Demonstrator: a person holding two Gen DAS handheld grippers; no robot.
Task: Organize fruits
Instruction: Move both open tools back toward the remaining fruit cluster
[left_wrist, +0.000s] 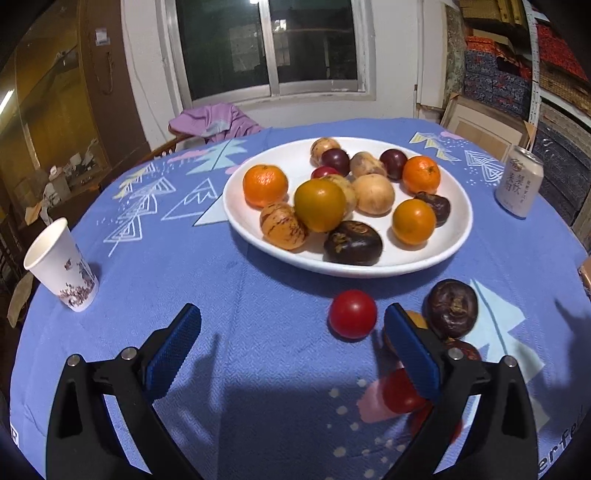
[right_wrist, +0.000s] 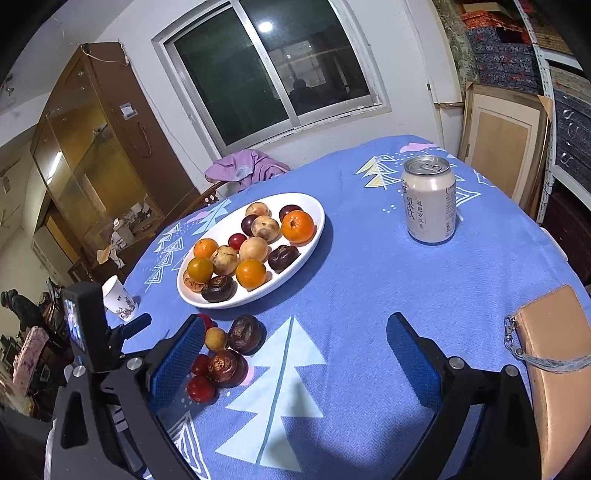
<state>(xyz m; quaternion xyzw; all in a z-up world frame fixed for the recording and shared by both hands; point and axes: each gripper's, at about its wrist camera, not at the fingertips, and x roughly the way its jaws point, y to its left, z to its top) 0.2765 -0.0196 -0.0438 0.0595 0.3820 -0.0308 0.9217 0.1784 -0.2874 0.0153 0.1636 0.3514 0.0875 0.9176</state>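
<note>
A white oval plate (left_wrist: 454, 236) (right_wrist: 314, 236) on the blue tablecloth holds several fruits: oranges, tan round fruits, dark plums and dark brown fruits. Loose fruits lie on the cloth in front of it: a red tomato (left_wrist: 352, 314), a dark brown fruit (left_wrist: 452, 308) (right_wrist: 245, 334), a small yellow fruit (right_wrist: 215, 338), another brown fruit (right_wrist: 225, 367) and red ones (right_wrist: 200, 388). My left gripper (left_wrist: 291, 328) is open and empty, the red tomato just inside its right finger. My right gripper (right_wrist: 295, 343) is open and empty, the loose fruits by its left finger.
A paper cup (left_wrist: 61, 266) (right_wrist: 120, 297) stands at the left. A drink can (left_wrist: 519, 181) (right_wrist: 430, 199) stands at the right. A tan pouch (right_wrist: 554, 354) lies at the right table edge. A purple garment (left_wrist: 218, 122) hangs on a chair behind.
</note>
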